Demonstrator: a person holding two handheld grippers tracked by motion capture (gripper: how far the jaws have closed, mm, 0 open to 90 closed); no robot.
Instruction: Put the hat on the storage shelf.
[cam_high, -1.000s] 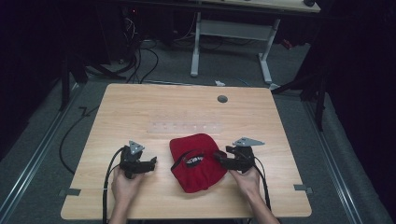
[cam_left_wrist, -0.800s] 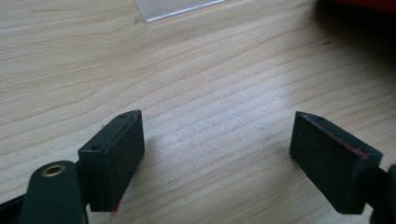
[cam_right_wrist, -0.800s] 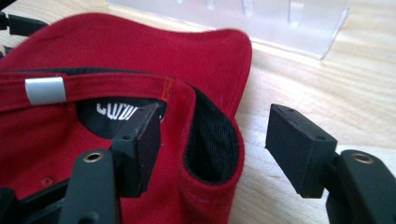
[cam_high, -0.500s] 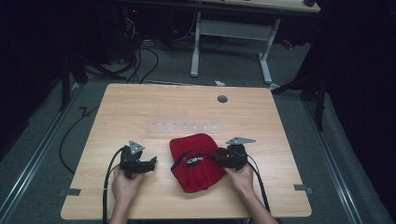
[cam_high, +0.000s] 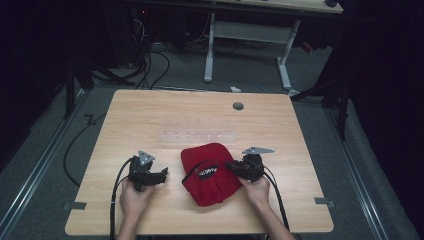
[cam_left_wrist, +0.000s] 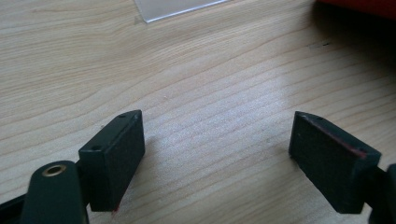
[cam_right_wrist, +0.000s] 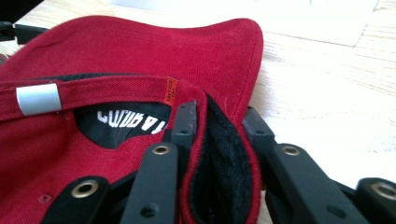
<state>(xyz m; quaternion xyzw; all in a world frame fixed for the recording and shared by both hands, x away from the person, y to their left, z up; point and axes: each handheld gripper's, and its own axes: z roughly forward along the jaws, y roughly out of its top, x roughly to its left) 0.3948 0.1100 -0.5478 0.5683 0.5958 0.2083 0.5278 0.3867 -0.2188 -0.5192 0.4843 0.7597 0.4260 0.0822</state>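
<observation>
A red cap (cam_high: 212, 181) lies upside down on the wooden table (cam_high: 150, 115), near its front edge. My right gripper (cam_high: 231, 166) comes in from the cap's right, and its jaws have just been closing with the rim between them. In the right gripper view the cap (cam_right_wrist: 140, 51) shows its black lining and a grey tab, and the right gripper (cam_right_wrist: 219, 126) is shut on the rim, one pad inside and one outside. My left gripper (cam_high: 163, 175) rests left of the cap, apart from it. It is open over bare wood in the left gripper view (cam_left_wrist: 217, 135).
A clear plastic strip (cam_high: 197, 136) lies flat just behind the cap. A round grey grommet (cam_high: 238, 106) sits at the table's far right. Tape marks (cam_high: 324, 201) sit at the front corners. A white desk frame (cam_high: 247, 35) stands on the floor beyond.
My right gripper has shifted left onto the cap's right edge and its jaws have closed on the rim. The left gripper has stayed put.
</observation>
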